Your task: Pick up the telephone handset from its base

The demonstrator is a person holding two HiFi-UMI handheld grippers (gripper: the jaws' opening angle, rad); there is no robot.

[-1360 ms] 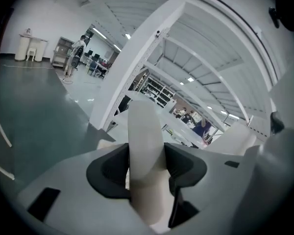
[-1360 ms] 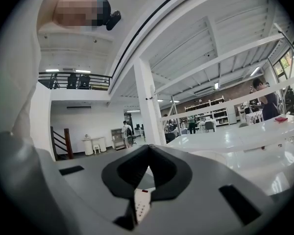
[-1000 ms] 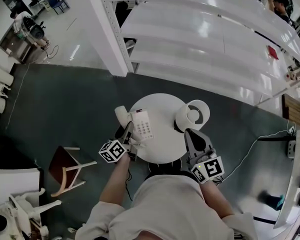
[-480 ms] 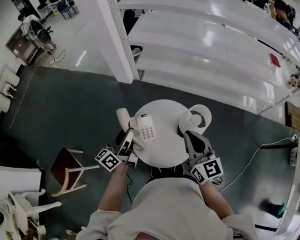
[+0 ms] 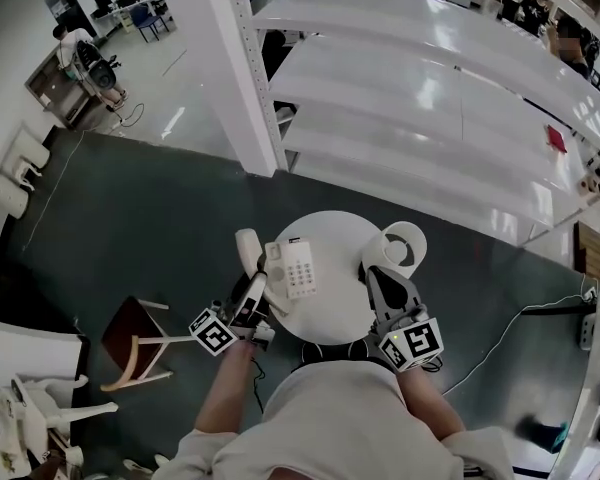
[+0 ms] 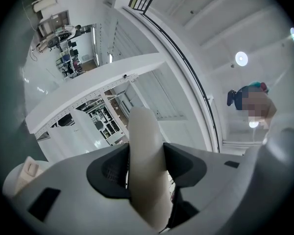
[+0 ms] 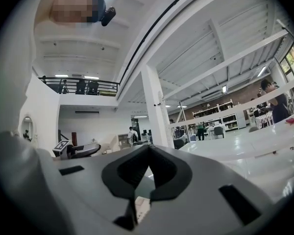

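While clamped betw L tool (image 5: 254, 290) jaws, handset (image 5: 247, 249) juts fwd past them

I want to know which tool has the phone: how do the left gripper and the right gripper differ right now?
The left gripper clamps the cream handset; the right gripper holds nothing. The left gripper's jaws stand apart round the handset; the right gripper's jaws meet at their tips. The left gripper is at the round table's left edge, the right gripper at its right edge. Both carry a marker cube.
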